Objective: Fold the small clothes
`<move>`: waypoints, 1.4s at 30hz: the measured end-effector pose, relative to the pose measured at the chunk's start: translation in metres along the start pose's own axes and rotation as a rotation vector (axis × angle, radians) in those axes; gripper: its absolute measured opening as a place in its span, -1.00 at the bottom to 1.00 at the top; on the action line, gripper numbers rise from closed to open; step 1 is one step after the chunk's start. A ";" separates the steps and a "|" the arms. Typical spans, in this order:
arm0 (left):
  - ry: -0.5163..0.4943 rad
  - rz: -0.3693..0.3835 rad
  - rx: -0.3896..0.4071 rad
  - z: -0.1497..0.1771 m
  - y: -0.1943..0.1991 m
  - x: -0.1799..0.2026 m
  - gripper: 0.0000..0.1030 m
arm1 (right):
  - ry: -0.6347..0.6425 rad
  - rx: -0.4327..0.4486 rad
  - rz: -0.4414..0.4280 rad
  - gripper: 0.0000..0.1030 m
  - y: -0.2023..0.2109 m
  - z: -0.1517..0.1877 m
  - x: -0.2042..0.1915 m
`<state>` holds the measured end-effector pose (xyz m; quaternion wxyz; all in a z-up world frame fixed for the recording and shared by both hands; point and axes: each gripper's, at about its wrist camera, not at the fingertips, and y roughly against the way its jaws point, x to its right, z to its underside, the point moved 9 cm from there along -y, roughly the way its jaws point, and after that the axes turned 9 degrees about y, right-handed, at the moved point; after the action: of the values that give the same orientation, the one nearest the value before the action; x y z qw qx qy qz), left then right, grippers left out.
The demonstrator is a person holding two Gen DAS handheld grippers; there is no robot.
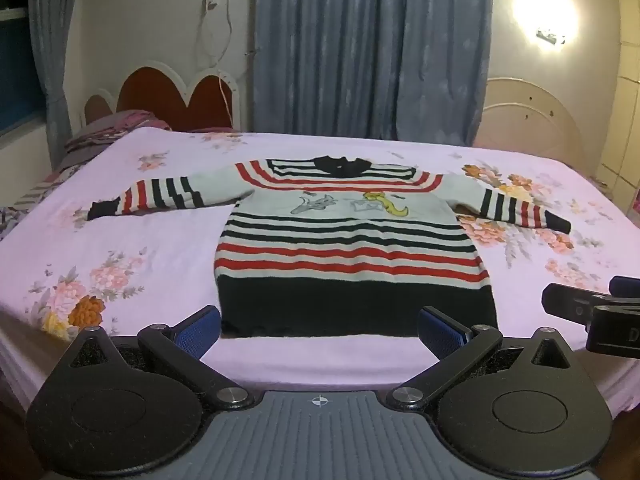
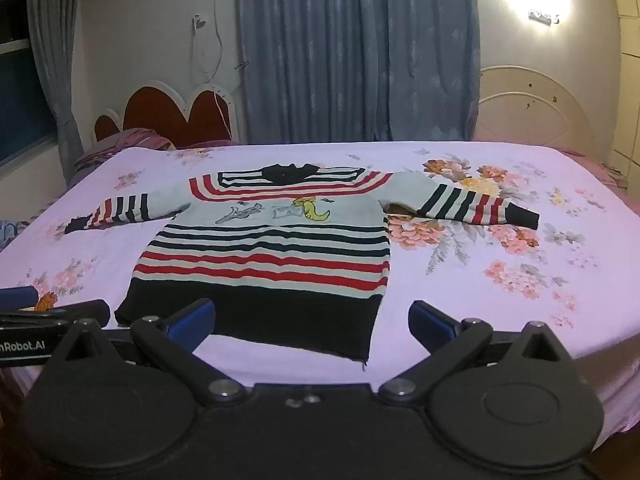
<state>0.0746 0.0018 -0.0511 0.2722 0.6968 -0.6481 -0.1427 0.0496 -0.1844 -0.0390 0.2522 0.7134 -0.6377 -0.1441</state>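
Note:
A small striped sweater (image 1: pixel 344 248) lies flat on the bed, front up, both sleeves spread out sideways, black hem nearest me. It has red, black and white stripes and a cartoon print on the chest. It also shows in the right wrist view (image 2: pixel 268 248). My left gripper (image 1: pixel 320 330) is open and empty, hovering just before the hem. My right gripper (image 2: pixel 312 322) is open and empty, by the hem's right corner. Each gripper shows at the edge of the other's view: the right gripper (image 1: pixel 592 316) and the left gripper (image 2: pixel 48 316).
The bed has a pink floral sheet (image 1: pixel 120 248). A folded pile of bedding (image 1: pixel 108 132) lies at the far left by a red heart-shaped headboard (image 1: pixel 176 96). Blue curtains (image 1: pixel 372 48) hang behind. A white headboard (image 1: pixel 532 120) stands at the far right.

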 end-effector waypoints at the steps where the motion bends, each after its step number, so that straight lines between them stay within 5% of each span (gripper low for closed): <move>1: -0.002 -0.001 0.001 0.000 0.000 -0.001 1.00 | 0.000 0.000 0.000 0.98 0.000 0.000 0.000; 42: -0.015 -0.010 -0.002 -0.006 0.003 0.000 1.00 | -0.003 0.005 -0.001 0.98 -0.001 -0.004 0.004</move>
<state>0.0755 0.0026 -0.0444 0.2671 0.6988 -0.6464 -0.1500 0.0530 -0.1875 -0.0357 0.2494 0.7141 -0.6381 -0.1439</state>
